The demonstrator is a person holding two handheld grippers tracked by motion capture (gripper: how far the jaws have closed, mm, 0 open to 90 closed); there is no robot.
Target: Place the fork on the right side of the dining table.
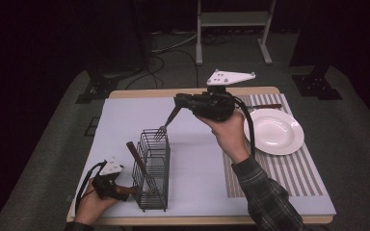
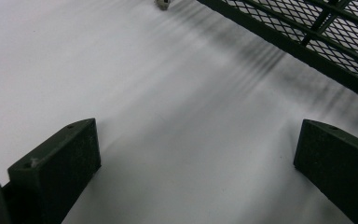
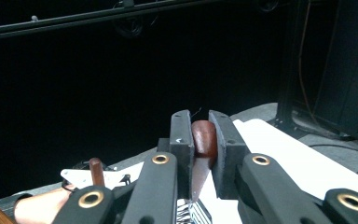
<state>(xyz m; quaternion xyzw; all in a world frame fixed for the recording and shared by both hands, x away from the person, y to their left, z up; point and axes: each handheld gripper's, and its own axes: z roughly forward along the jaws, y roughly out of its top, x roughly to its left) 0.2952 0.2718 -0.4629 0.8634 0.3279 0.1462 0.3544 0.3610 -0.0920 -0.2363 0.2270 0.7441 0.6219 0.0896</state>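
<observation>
Right hand-held gripper (image 1: 182, 102) pinches a fork (image 1: 166, 124) by its brown handle, tines down over the far end of the wire caddy (image 1: 152, 169) near the bench's front-left corner. Left hand-held gripper (image 2: 196, 163) spread, beside the caddy. Next, likely: lower the fork straight into a compartment.

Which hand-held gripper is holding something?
The right hand-held gripper: its jaws pinch the fork by its handle. The left hand-held gripper is open, holding nothing.

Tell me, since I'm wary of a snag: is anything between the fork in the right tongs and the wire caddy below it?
Nothing visible. The fork hangs tines-down from the right tongs, just over the wire caddy's far end. The wooden-handled utensil leans nearer the person.
</observation>
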